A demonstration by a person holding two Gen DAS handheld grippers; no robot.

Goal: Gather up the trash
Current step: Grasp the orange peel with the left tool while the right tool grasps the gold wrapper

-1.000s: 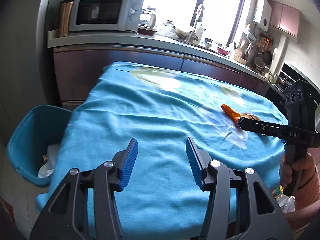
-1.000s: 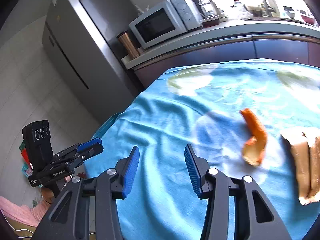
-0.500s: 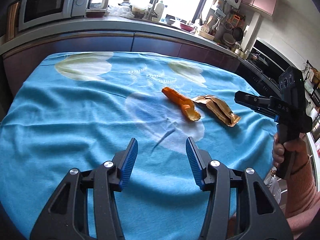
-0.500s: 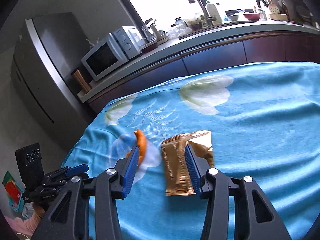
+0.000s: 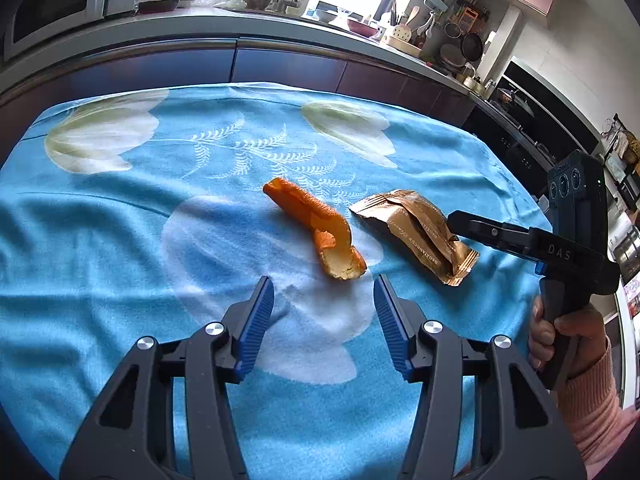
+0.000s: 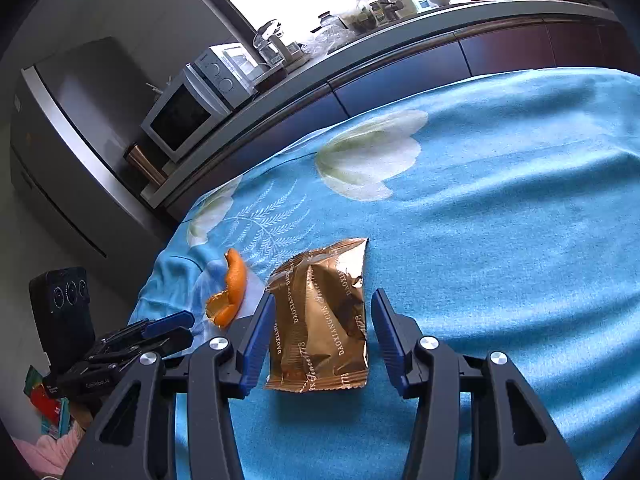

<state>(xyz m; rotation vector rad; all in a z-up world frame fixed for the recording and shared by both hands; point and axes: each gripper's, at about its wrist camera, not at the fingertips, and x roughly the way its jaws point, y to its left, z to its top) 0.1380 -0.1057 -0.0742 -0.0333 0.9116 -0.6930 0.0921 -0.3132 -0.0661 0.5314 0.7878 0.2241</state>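
Note:
An orange peel (image 5: pixel 320 230) lies on the blue flowered cloth (image 5: pixel 160 264), with a crumpled gold snack wrapper (image 5: pixel 420 236) to its right. My left gripper (image 5: pixel 324 300) is open and empty, its tips just short of the peel's near end. My right gripper (image 6: pixel 320 320) is open, its jaws standing on either side of the wrapper (image 6: pixel 320 316) without closing on it. In the left wrist view the right gripper (image 5: pixel 456 220) comes in from the right over the wrapper. The peel (image 6: pixel 230 292) also shows left of the wrapper in the right wrist view.
A kitchen counter (image 5: pixel 256 28) with a microwave (image 6: pixel 188 108) and dishes runs behind the table. A grey fridge (image 6: pixel 68 128) stands at the left. The cloth hangs over the table's edges.
Both grippers have swung from the table's left end toward the trash. The left has closed in on the peel; the right has moved down around the wrapper. The blue bin has left view.

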